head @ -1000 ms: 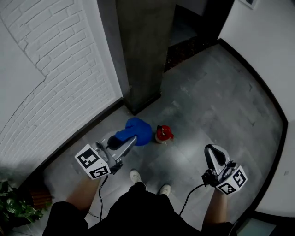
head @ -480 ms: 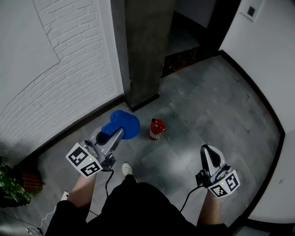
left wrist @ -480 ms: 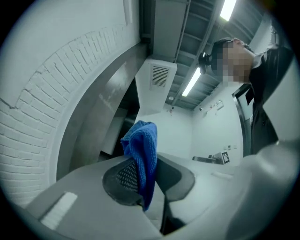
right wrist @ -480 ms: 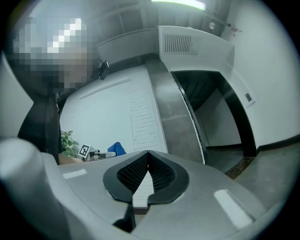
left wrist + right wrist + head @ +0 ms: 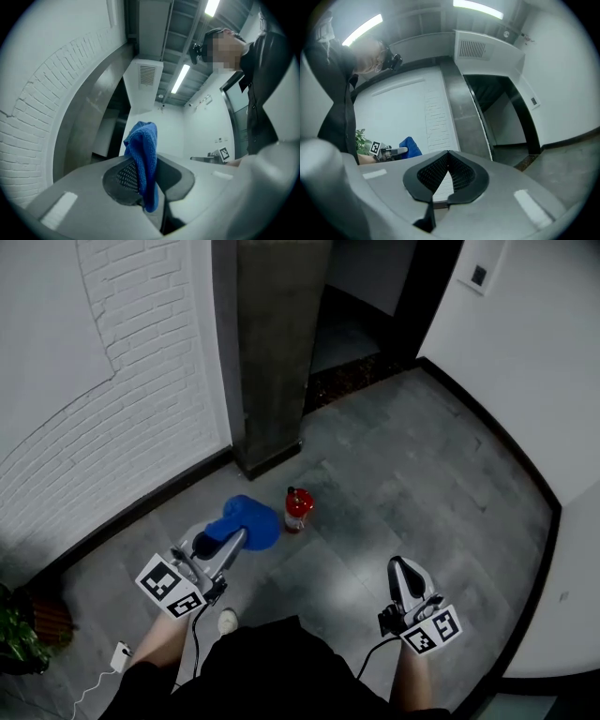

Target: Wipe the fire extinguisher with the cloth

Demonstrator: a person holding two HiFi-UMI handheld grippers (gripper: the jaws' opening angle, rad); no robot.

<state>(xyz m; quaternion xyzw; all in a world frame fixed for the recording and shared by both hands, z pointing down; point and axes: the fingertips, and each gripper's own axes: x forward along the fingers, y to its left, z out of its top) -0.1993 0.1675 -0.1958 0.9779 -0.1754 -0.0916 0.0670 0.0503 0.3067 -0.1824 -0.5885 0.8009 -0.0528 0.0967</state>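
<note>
Small red fire extinguisher upright on floor beside pillar, bunched blue cloth pinched in left gripper, right gripper closed, empty, open floor rightward.

The fire extinguisher stands on the floor before the pillar, right of the cloth.

Blue cloth is seen bunched up, clamped between the fingers of the left gripper, one end drooping. A small red fire extinguisher is stood upright on the grey floor, untouched.
</note>
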